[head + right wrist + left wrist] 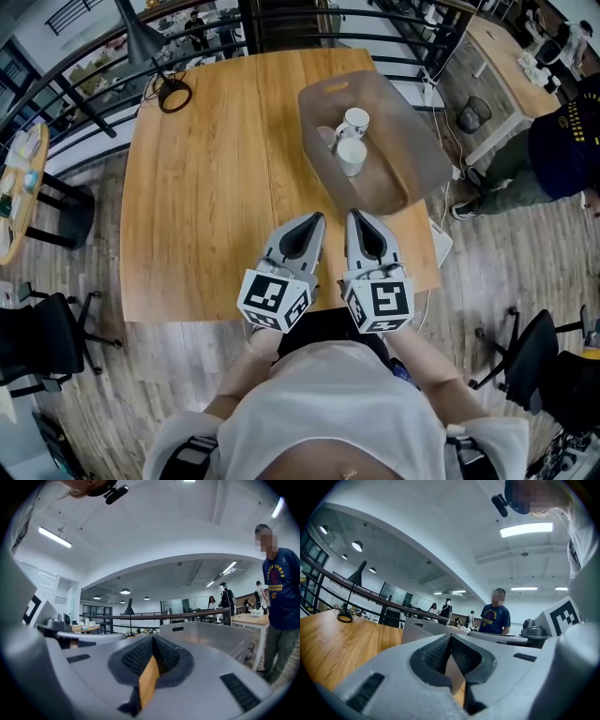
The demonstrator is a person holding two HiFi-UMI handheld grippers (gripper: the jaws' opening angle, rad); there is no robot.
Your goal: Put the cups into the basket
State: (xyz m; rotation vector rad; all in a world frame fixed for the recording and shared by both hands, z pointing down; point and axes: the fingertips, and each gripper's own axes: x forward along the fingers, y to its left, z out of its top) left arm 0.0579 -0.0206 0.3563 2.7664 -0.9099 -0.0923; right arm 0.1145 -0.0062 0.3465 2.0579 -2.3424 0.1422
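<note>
The left tongs [313,219] and the right tongs [357,217] are both sitting pressed together with nothing between them, lying side by side over the near edge of the tabletop [206,187] and pointing towards 12 o'clock. From them, at about 1 o'clock, the translucent grey basket [424,150] is standing on the tabletop's right side, and two white cups [355,121] [351,156] are lying inside it, just beside each other near its middle. No other cup is showing on the bare wood. Judging by their look, the cups are seeming small, light and stiff, with smooth walls that could be slipping under a loose pinch. If they are ceramic they are risking a chip when dropped, though the material is not telling clearly. The safest hold is looking like one pad inside the rim and one outside, or a pinch across the body. No brand or label is reading on cups or basket. The marker cube [275,296] on each gripper is carrying only black-and-white square patterns, and the yellow print on the shirt of the person [562,141] at 2 o'clock is too small to read.
</note>
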